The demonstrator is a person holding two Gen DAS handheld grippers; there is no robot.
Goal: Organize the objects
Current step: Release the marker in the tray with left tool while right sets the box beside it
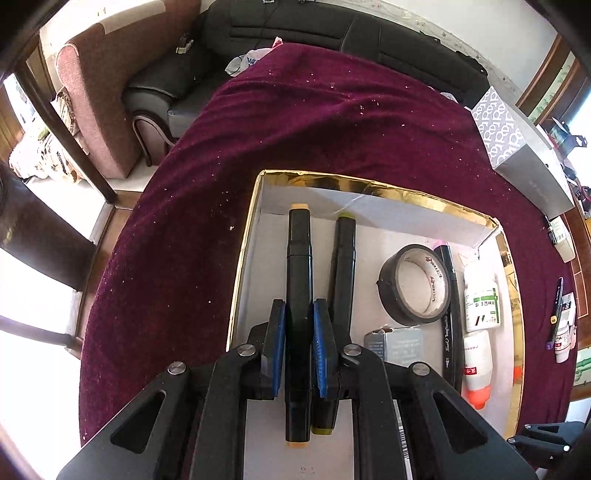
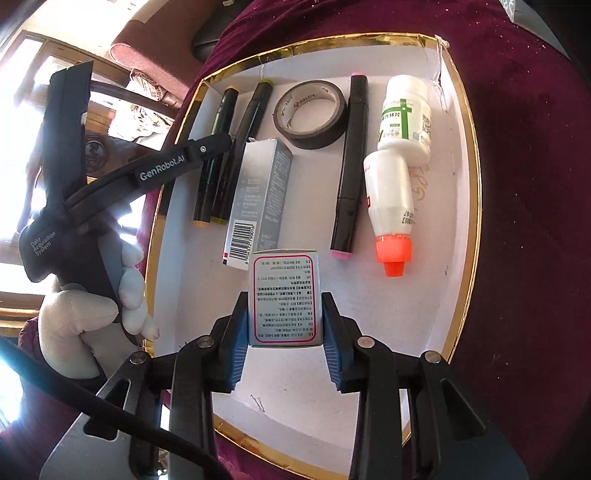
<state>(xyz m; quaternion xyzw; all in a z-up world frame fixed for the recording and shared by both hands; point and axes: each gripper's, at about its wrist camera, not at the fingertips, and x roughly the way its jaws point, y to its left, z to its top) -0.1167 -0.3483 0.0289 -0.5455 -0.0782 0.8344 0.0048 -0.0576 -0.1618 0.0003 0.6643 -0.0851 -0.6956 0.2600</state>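
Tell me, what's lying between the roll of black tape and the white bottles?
A black marker with pink ends lies between black tape roll and white bottles, in the right wrist view.

Black sofa [image 1: 280, 33] behind maroon tablecloth [image 1: 295, 122].

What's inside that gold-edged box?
Inside the box: three markers, a tape roll, two white bottles, a grey carton and a small carton in the right gripper. The floor beneath them is hidden.

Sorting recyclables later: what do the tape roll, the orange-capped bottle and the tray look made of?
Tape roll: matte black tape, probably vinyl, on a printed cardboard core. Orange-capped bottle: smooth white plastic, it seems. Tray: apparently white cardboard with shiny gold foil edging, torn at one corner.
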